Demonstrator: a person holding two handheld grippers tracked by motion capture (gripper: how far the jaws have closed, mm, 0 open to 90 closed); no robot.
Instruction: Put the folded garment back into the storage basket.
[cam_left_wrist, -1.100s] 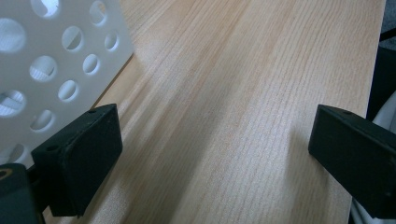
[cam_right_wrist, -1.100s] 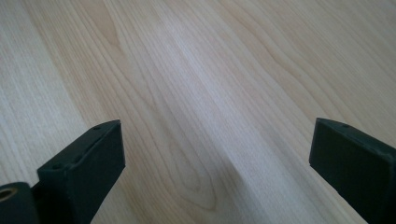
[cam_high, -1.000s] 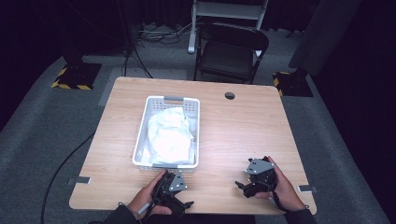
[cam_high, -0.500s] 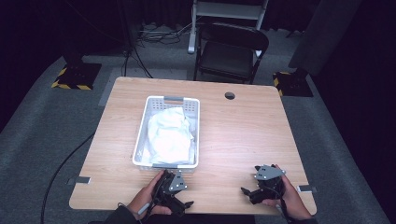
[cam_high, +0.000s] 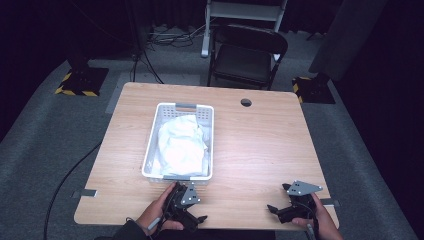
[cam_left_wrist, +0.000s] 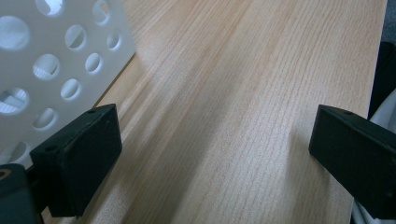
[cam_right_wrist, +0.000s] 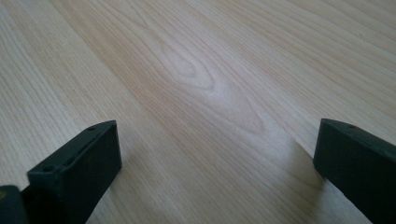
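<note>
A white perforated basket (cam_high: 150, 155) stands left of centre on the wooden table (cam_high: 260, 145), with a crumpled white cloth (cam_high: 181, 145) inside it. My left gripper (cam_high: 192, 210) rests in a hand at the front edge, just before the basket's near wall. Its jaws are open over bare wood in the left gripper view (cam_left_wrist: 212, 126), with the basket wall (cam_left_wrist: 51, 56) at upper left. My right gripper (cam_high: 281, 202) lies at the front right corner, held in the other hand. It is open over bare wood in its own view (cam_right_wrist: 215, 135), with nothing between the jaws.
A round cable hole (cam_high: 245, 102) sits near the table's far edge. A black folding chair (cam_high: 247, 55) stands behind the table. The table's right half is bare wood. Cables run over the grey floor (cam_high: 65, 180) at left.
My right gripper has drawn back toward the table's front right edge. The left gripper, the basket and the cloth have stayed put.
</note>
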